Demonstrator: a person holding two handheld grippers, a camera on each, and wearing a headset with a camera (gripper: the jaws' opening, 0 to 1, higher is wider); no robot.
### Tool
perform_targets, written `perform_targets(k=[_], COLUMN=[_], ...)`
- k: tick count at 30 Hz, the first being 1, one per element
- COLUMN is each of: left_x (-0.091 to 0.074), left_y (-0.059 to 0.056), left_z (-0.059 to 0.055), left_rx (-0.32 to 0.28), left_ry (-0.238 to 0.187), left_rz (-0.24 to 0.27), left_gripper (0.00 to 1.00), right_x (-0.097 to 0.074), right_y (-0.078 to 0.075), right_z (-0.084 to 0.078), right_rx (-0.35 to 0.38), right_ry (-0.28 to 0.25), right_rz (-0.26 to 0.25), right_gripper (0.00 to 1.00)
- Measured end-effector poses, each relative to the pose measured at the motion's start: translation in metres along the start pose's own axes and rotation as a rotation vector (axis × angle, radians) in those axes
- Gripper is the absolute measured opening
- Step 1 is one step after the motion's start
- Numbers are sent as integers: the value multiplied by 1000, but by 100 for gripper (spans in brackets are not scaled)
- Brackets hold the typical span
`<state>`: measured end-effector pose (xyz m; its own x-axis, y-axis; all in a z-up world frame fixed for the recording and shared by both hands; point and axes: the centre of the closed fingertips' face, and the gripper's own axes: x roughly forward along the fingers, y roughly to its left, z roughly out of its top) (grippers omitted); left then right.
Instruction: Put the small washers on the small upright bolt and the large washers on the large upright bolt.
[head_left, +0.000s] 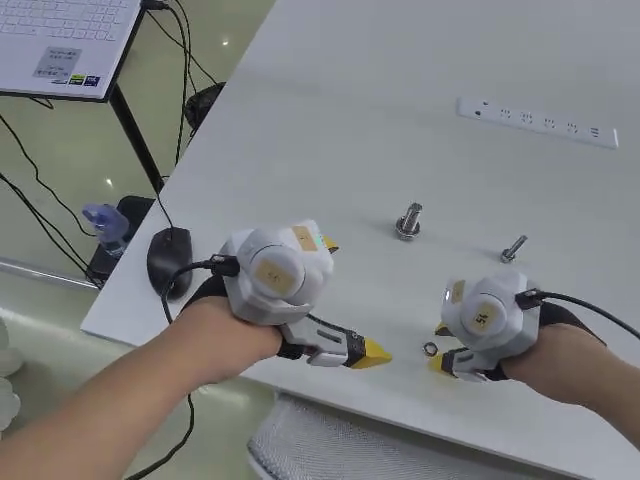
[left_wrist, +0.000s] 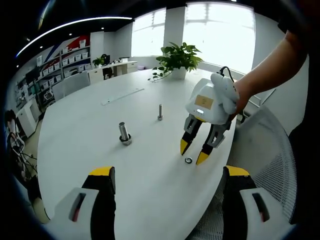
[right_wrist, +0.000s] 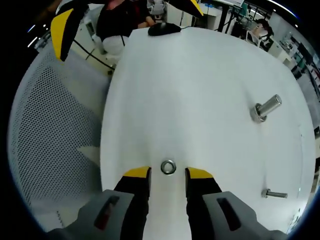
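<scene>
A: what's around it?
B: mouse (head_left: 169, 260) and power strip (head_left: 538, 122) well off, large bolt (head_left: 408, 221) and small bolt (head_left: 514, 248) upright further in.
A: and the washer (right_wrist: 168, 167)?
B: flat near the edge of the white desk (head_left: 350, 120), between the parted tips of the right tongs (right_wrist: 168, 173), ungripped. left tongs (left_wrist: 168, 172) gape, holding nothing. bright office.

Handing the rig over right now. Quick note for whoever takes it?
Left gripper: open, empty, over the near edge of the table.
Right gripper: open, tips either side of a washer lying flat on the table, not gripped.
Large bolt and small bolt stand upright further in.
Done: washers already on them, cannot tell.
To do: grip this washer, thread it on the matching bolt.
</scene>
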<state>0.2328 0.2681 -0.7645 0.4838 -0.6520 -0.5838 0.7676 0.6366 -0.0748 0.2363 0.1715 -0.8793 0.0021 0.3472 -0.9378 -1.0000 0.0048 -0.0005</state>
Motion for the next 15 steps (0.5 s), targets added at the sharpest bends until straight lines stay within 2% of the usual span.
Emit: perform_targets(k=[15], left_x=[1], left_y=[0], left_z=[-2], left_rx=[6], left_ry=[3], left_rz=[-13], left_gripper=[85], right_x=[1], right_y=[2], right_z=[2], right_rx=[-18], right_ry=[6], right_rz=[-7], right_gripper=[26])
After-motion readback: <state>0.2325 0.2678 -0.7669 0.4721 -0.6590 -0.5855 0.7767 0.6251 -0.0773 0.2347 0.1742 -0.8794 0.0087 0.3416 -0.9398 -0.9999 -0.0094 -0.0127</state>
